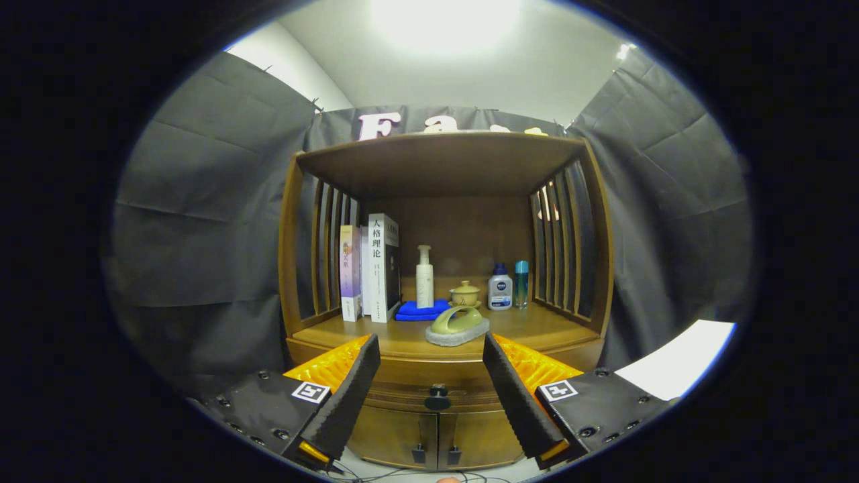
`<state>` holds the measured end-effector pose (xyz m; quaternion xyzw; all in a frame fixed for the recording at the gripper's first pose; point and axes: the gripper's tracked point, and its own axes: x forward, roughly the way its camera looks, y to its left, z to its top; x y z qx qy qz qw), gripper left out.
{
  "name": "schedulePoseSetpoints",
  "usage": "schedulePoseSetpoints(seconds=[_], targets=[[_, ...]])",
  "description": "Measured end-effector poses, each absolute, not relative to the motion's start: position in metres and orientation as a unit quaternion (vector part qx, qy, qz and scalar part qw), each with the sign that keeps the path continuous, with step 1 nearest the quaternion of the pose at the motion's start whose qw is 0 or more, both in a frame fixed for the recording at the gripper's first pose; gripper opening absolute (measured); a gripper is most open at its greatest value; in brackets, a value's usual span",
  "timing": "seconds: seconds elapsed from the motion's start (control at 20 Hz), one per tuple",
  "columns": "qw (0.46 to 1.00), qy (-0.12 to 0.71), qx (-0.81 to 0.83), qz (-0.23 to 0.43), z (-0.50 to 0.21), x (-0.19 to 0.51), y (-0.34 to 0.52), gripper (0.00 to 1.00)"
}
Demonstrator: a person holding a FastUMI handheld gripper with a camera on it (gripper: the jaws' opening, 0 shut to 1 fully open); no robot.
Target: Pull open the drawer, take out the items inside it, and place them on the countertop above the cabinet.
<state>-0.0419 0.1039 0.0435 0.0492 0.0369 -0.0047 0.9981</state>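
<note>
Claw [433,389] spread wide, pinching nothing, held back from the brown wooden cabinet [443,429]. Shallow wooden drawer [439,392] sits flush and closed under the counter [537,329]; its small dark round knob [437,397] lies in the gap between the fingers, just beyond them. Contents hidden. This scene fits a drawer still holding its items, or one emptied and pushed back in.

If a pull is called for: centre the knob between the fingers, close squarely, draw straight back and level so the drawer doesn't bind.

Count on counter:
- upright books [376,268], three or so
- white pump bottle [424,276], one
- folded blue cloth [421,310], one
- yellowish lidded cup [464,294], one
- white bottle with blue cap [500,287], one
- slim teal bottle [521,283], one
- green-handled scrub brush [458,326], one

Cabinet doors below: two.
</note>
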Motion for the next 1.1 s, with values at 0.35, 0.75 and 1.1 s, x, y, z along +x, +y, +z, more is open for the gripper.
schedulePoseSetpoints(seconds=[0.35,0.75,1.1], targets=[[0.998,0.035,0.059,-0.009,0.066,-0.087,0.085,0.98],[0.997,0.029,0.062,-0.019,0.067,-0.111,0.068,0.98],[0.998,0.022,0.058,-0.006,0.069,-0.110,0.077,0.98]])
